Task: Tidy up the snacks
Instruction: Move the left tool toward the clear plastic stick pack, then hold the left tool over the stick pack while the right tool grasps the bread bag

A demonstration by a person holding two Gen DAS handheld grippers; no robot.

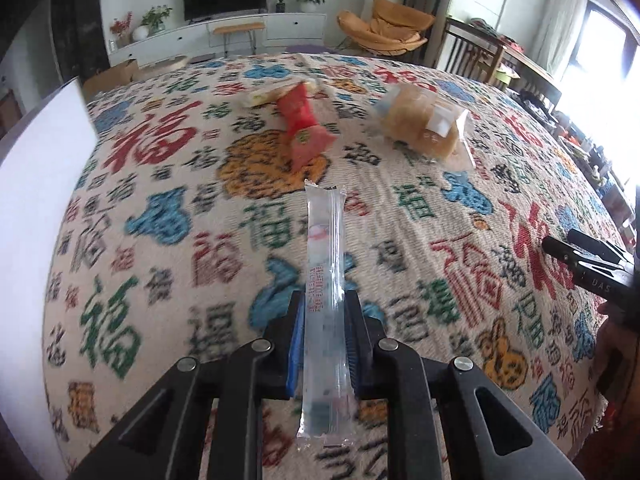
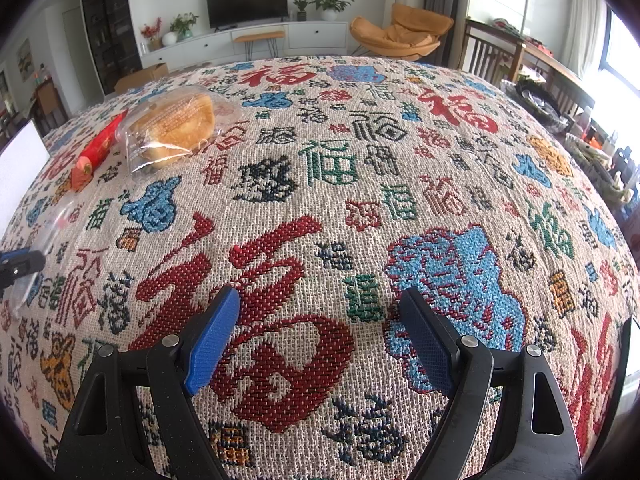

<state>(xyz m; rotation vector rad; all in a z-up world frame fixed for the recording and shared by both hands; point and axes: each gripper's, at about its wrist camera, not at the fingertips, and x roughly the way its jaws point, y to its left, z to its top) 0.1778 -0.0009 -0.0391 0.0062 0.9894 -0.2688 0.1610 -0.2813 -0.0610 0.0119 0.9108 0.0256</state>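
A long clear stick packet [image 1: 325, 280] with red print stands upright between the blue pads of my left gripper [image 1: 325, 304], which is shut on its lower half, just above the patterned tablecloth [image 1: 160, 240]. Farther back lie a red snack packet [image 1: 302, 124], a pale yellow-green packet [image 1: 268, 96] behind it, and a bread bun in a clear bag [image 1: 424, 120]. In the right wrist view my right gripper [image 2: 319, 294] stands open over bare cloth with nothing between its fingers. The bread [image 2: 172, 128] and red packet [image 2: 98, 148] lie far to its upper left.
A white flat board or box [image 1: 36, 184] stands at the table's left edge. The right gripper's black tips [image 1: 576, 252] show at the right of the left wrist view. Chairs and a cluttered side table [image 2: 560, 92] stand beyond the table's right side.
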